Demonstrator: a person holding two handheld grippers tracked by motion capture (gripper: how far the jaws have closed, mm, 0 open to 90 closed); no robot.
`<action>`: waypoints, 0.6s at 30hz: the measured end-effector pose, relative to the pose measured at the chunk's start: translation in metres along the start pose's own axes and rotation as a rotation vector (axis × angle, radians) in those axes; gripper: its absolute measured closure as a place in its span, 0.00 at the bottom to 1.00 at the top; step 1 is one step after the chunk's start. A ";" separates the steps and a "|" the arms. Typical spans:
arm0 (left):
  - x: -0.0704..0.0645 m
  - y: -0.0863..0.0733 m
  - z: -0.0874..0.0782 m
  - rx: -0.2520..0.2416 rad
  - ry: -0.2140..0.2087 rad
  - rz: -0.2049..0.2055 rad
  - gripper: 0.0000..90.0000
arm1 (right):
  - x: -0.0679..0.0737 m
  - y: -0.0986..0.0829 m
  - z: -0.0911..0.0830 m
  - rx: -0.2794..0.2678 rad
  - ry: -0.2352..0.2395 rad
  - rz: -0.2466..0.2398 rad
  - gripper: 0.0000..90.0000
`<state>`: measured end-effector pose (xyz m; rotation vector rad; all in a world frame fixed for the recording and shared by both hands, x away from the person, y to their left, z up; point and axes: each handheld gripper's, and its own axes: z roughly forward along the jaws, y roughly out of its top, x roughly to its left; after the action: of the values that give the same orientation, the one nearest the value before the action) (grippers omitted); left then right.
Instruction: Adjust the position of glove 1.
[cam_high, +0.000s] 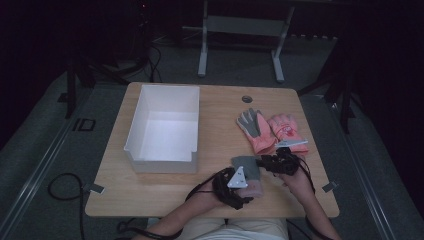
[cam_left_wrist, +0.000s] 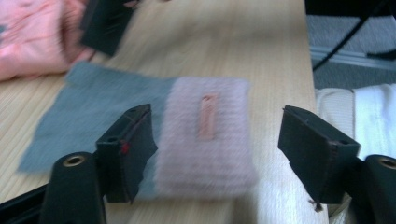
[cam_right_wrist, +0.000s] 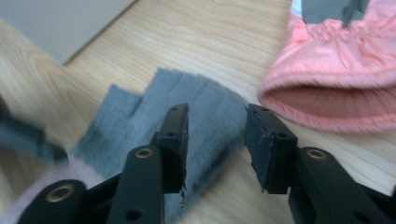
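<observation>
Your wide-open left gripper (cam_left_wrist: 217, 154) straddles the pink knit cuff (cam_left_wrist: 205, 140) of the grey fleece glove (cam_left_wrist: 93, 116), long axis toward 10 o'clock, where your half-open, empty right gripper (cam_right_wrist: 217, 144) hovers.

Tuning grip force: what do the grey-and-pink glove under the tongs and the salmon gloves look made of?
The grey-and-pink glove looks like soft knit: fuzzy grey fleece-like body, ribbed pale pink cuff with a small sewn tab. The image is blurred, so that is a guess. The salmon glove looks like smooth, slightly shiny woven fabric, probably nylon, gathered at an elastic wrist, with a plush-looking lining at the opening.
</observation>
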<state>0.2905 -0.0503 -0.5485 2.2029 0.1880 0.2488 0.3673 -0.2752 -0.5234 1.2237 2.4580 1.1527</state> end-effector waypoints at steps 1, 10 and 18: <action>-0.001 0.001 0.003 0.005 -0.007 0.016 0.32 | 0.000 0.001 0.002 -0.003 0.006 0.000 0.65; -0.015 0.000 0.021 0.085 0.136 0.195 0.32 | -0.007 0.000 0.025 0.063 -0.065 0.040 0.54; -0.011 -0.005 0.026 0.134 0.159 0.199 0.45 | -0.005 -0.004 0.037 0.072 -0.051 0.072 0.51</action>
<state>0.2862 -0.0699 -0.5687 2.3377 0.0740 0.5366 0.3845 -0.2591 -0.5531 1.3541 2.4566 1.0452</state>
